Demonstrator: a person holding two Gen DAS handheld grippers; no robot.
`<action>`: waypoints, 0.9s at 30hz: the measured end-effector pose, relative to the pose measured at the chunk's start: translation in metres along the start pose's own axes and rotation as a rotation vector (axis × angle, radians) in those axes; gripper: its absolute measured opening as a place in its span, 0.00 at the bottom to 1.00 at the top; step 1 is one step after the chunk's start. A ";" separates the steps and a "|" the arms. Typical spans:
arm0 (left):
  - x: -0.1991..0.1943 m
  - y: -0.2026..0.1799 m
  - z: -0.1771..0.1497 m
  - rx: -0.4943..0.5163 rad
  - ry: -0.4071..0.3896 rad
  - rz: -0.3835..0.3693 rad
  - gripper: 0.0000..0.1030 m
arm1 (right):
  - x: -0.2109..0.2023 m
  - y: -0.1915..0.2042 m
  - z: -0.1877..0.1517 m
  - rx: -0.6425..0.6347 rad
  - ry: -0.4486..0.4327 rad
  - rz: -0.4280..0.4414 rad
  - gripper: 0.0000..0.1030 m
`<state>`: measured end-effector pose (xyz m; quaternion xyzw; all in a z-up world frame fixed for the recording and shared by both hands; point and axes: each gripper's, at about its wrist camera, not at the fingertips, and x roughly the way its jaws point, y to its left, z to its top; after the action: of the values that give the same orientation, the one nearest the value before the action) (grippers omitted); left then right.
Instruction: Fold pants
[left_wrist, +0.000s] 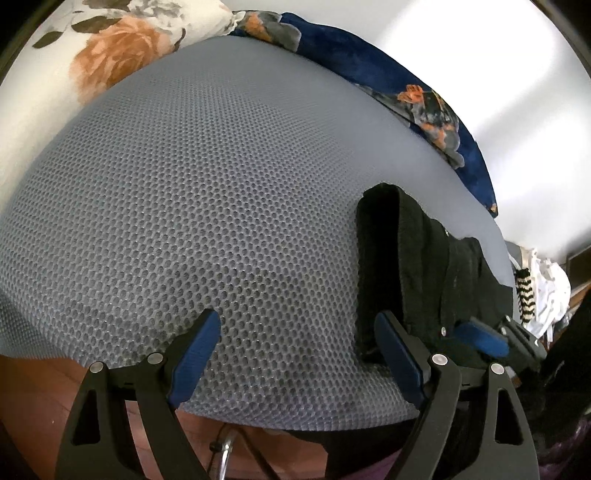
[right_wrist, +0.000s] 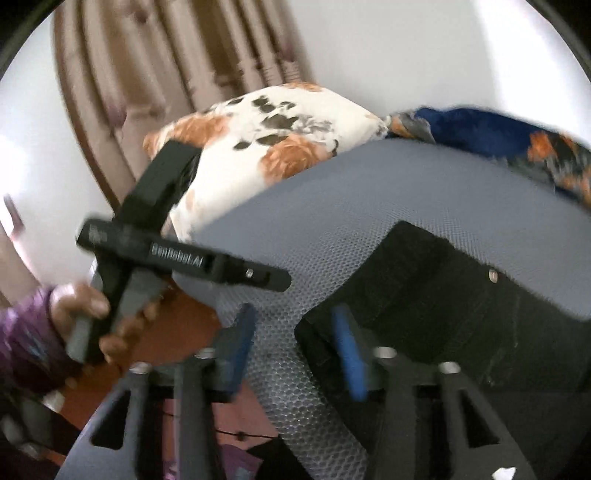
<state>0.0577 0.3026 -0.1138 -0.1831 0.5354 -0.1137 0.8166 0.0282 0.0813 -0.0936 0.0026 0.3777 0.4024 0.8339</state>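
Black pants lie folded in a thick stack on the right of a grey mesh mattress. My left gripper is open wide over bare mesh just left of the stack, with its right finger by the stack's near corner. In the blurred right wrist view, my right gripper stands open by a narrow gap at the near left corner of the pants. Its right finger overlaps the cloth and mesh shows between the pads. A hand in a purple sleeve holds the left tool.
A white floral pillow and a dark blue floral blanket lie along the far side of the mattress. Loose white and striped clothes are piled past the right edge. A reddish wooden frame runs under the near edge. A curtain hangs behind.
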 end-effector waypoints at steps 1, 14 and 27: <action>0.001 0.000 0.001 -0.004 0.002 0.001 0.83 | 0.002 -0.004 0.000 0.018 0.009 -0.013 0.07; 0.003 -0.005 0.003 -0.004 -0.008 0.003 0.83 | 0.008 -0.036 0.021 0.098 0.041 -0.013 0.07; 0.021 -0.044 -0.006 0.171 0.016 -0.018 0.83 | 0.052 -0.131 0.051 0.463 0.110 0.086 0.09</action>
<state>0.0614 0.2539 -0.1152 -0.1164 0.5285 -0.1677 0.8240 0.1681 0.0431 -0.1303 0.1881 0.5042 0.3396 0.7714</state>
